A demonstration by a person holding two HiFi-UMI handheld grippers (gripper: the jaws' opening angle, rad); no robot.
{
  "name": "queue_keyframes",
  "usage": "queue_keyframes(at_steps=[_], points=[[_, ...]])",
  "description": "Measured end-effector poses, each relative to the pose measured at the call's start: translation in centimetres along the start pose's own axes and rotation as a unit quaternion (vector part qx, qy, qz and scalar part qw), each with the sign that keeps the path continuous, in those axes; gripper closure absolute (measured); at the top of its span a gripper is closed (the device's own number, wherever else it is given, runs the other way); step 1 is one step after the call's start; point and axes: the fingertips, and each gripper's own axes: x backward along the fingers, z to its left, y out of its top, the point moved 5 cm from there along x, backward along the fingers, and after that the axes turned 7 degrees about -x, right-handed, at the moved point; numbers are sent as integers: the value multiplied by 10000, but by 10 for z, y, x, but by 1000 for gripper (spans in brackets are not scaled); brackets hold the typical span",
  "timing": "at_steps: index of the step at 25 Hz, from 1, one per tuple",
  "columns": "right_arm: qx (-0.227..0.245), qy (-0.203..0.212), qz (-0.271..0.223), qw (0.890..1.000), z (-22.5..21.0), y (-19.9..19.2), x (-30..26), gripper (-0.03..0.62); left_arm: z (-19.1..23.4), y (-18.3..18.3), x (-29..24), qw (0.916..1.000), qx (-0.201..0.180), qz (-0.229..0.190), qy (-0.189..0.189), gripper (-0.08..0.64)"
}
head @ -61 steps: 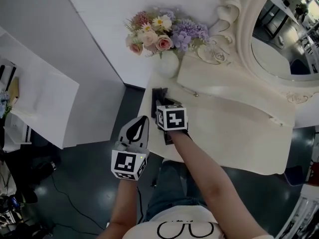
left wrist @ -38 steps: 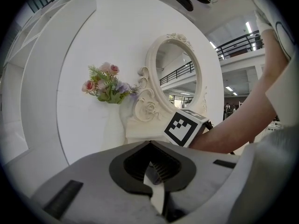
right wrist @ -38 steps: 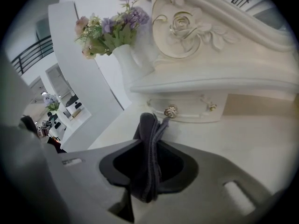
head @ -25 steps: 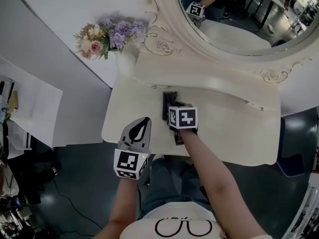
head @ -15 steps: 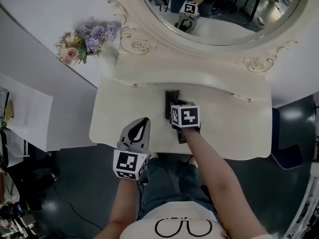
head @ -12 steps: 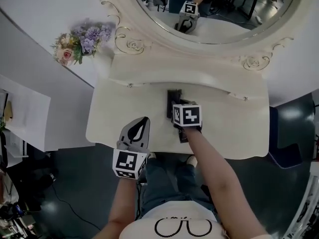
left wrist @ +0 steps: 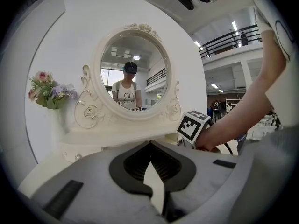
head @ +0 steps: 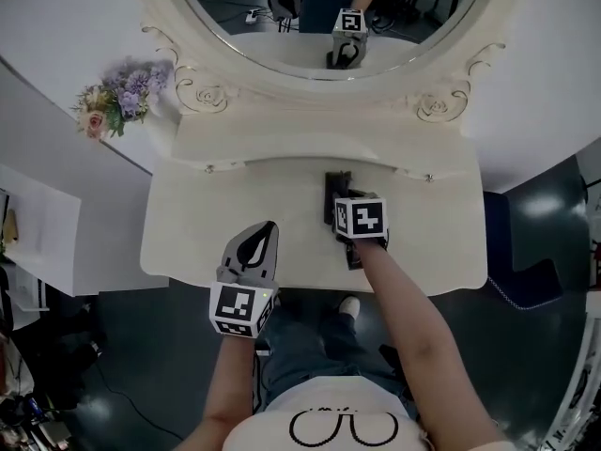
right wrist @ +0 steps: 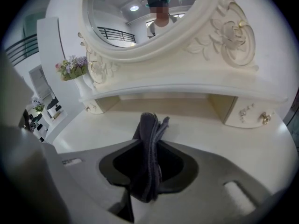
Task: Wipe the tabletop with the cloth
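Right gripper (right wrist: 150, 183) was clamped on the folded dark cloth (right wrist: 150, 139), which stood upright between the jaws and touched the cream tabletop (head: 202, 224) near its middle (below the mirror (head: 282, 17)). Left gripper (left wrist: 153, 190), jaws together and empty, hung over the front edge.

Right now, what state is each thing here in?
left hand-held gripper: shut, empty, at the tabletop's front edge.
right hand-held gripper: shut on the cloth, above the tabletop.
cloth: dark, bunched, clamped, its end sticking forward.
tabletop: cream, no visible spill.
drawer: shut.
flowers: upright in a white vase, back left.
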Motion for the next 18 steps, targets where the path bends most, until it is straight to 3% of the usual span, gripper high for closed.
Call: queue_keyframes(at_steps=[9,18], points=[[-157,-228,-94,9996,-72,-3,28,502,-42,12,-23,9998,-137,-10,-122,563],[0,-665,-172,9976,-137,-6,58,502,-67,29,-43,9995,-256,-34,-185,563]])
